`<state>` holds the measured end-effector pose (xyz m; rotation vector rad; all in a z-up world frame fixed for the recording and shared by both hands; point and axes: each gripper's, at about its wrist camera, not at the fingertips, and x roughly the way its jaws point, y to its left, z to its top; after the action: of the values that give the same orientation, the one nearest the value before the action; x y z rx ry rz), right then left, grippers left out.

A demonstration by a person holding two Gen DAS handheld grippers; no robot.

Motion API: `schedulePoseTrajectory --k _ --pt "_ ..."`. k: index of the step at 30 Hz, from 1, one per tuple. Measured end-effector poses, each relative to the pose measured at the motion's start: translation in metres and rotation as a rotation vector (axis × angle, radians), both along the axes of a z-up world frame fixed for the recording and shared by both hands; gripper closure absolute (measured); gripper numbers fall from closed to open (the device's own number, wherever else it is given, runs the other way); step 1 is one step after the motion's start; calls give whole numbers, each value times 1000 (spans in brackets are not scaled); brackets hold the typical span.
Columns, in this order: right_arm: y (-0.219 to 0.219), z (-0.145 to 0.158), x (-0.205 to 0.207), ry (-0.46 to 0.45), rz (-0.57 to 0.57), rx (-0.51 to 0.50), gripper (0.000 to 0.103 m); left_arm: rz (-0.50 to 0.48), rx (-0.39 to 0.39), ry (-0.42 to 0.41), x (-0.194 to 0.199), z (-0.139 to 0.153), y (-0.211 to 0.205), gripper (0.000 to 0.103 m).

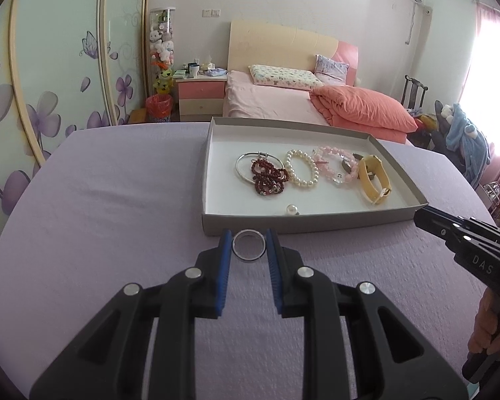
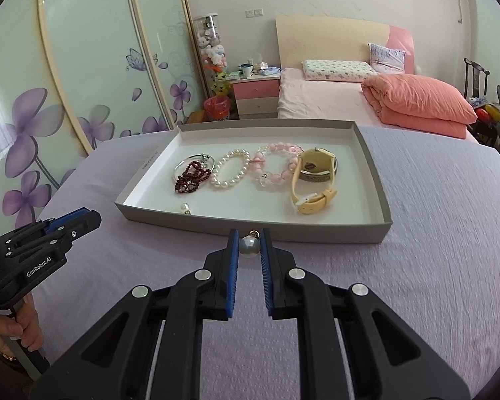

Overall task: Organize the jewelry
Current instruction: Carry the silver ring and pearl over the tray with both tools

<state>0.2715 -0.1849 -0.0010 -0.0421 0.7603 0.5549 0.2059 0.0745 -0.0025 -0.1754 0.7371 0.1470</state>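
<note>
My left gripper point(image 1: 249, 245) is shut on a silver ring point(image 1: 249, 250), held just in front of the grey box tray point(image 1: 213, 225). My right gripper point(image 2: 249, 245) is shut on a pearl earring point(image 2: 249, 246) before the tray's near wall point(image 2: 316, 233). In the tray lie a silver bangle point(image 1: 241, 165), dark red beads point(image 1: 268, 176), a pearl bracelet point(image 1: 301, 168), a pink bead bracelet point(image 1: 333, 163), a yellow-strap watch point(image 1: 375, 176) and a loose pearl earring point(image 1: 291, 210). The left gripper also shows in the right wrist view point(image 2: 80, 220), and the right gripper's shut tip in the left wrist view point(image 1: 420, 216).
The tray sits on a table with a lilac cloth point(image 1: 116, 216). Behind it stand a pink bed point(image 1: 283, 100), a bedside cabinet point(image 1: 201, 95) and a floral wardrobe point(image 1: 50, 83). A chair with clothes point(image 1: 463, 130) stands at the right.
</note>
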Motion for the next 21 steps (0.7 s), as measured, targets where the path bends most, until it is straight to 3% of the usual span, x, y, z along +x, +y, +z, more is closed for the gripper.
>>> schedulePoseTrajectory --k 16,21 --pt "-3 -1 8 -6 -20 -14 89 2 -15 13 5 -4 2 81" --pt "-10 11 26 -34 -69 16 89 4 -16 7 11 -1 2 81"
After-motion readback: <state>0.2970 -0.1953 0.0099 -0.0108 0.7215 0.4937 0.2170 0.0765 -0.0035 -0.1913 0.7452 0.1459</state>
